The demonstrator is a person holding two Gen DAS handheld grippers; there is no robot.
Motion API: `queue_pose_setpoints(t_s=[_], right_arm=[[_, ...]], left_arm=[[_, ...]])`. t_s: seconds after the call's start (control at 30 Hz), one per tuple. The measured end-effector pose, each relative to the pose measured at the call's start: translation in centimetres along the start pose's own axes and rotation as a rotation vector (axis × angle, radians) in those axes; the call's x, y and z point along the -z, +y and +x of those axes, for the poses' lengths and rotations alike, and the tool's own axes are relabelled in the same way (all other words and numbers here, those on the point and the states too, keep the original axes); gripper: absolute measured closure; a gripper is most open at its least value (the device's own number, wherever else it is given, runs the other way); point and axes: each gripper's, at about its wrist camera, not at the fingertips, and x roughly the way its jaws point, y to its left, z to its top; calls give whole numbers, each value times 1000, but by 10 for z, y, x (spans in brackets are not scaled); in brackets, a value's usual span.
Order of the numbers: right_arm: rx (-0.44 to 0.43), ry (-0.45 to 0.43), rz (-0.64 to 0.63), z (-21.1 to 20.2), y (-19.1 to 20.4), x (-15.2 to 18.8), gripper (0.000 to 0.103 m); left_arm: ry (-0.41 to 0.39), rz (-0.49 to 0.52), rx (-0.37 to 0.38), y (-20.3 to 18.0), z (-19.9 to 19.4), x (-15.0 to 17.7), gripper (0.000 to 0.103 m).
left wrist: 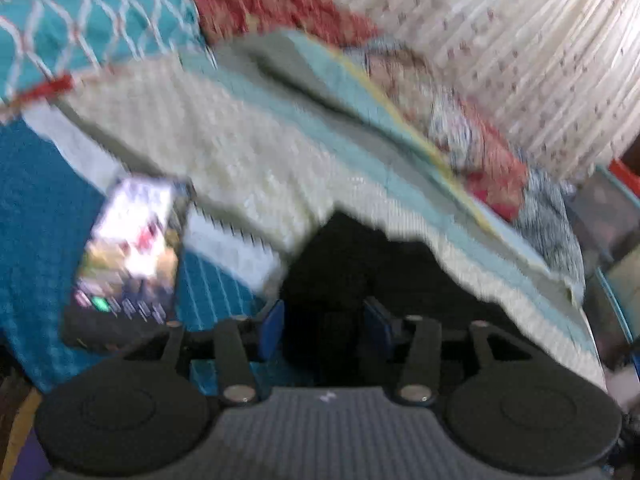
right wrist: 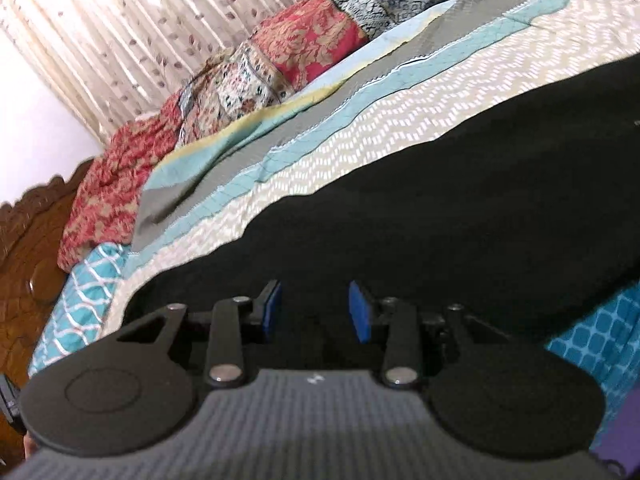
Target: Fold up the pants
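Observation:
The black pants [right wrist: 440, 216] lie spread across the patterned bedspread [right wrist: 360, 120]. In the right wrist view my right gripper [right wrist: 316, 310] hovers at their near edge, open, with its blue pads [right wrist: 360, 312] apart and only dark cloth seen beyond the gap. The left wrist view is blurred. There an end of the pants [left wrist: 344, 264] reaches toward my left gripper [left wrist: 325, 328], which is open, its blue pads [left wrist: 274, 330] standing to either side of the dark cloth without pressing it.
A phone [left wrist: 128, 256] with a lit screen lies on the teal blanket [left wrist: 40, 208] left of the left gripper. Crumpled red and patterned quilts [right wrist: 280, 60] line the far side of the bed under a curtain [right wrist: 120, 20]. A carved wooden headboard [right wrist: 28, 248] stands at the left.

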Motion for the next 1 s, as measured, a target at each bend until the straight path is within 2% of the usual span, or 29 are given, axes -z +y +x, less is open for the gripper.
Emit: queue_pose_setpoints(t_s=[0.07,0.13,0.2,0.33,0.37,0.4,0.43,0.47,0.5,0.6,0.77,0.83,1.0], right_arm=[[-16,-17,36,-10,-7,1,62],[-40,-21,65,-18,-15,4,62],[-46,1,86,-12,-19,7,62],[-24,94,104,6,-27,21,63],[10,116,104,7,-32,23,68],[45,137,111,8,-37,25,75],[32,134,131,4,-43,26,75],[12,108,159,-8,-49,26,72],[0,52,159,-24,-54,19,69],[22,-138,143,-82,-75,0,64],[210,-452,254,-171,-141,-12,52],[301,-506,349,-187,-172,-12,51],[366,-522,494,-181,-232,-35,49]], left_arm=[[-74,-22,15,-4,-14,-9,61],[-92,-16,79,-16,-19,-15,61],[-67,57,147,-38,-13,-16,61],[40,214,185,-81,18,8,61],[96,261,154,-88,30,19,61],[179,327,74,-95,45,30,62],[268,402,-28,-98,62,43,68],[311,448,-91,-95,70,55,72],[312,459,-98,-91,70,61,74],[298,401,-61,-87,54,52,74],[207,337,-7,-105,30,28,74],[204,343,12,-120,32,27,73],[259,403,19,-159,49,48,73]])
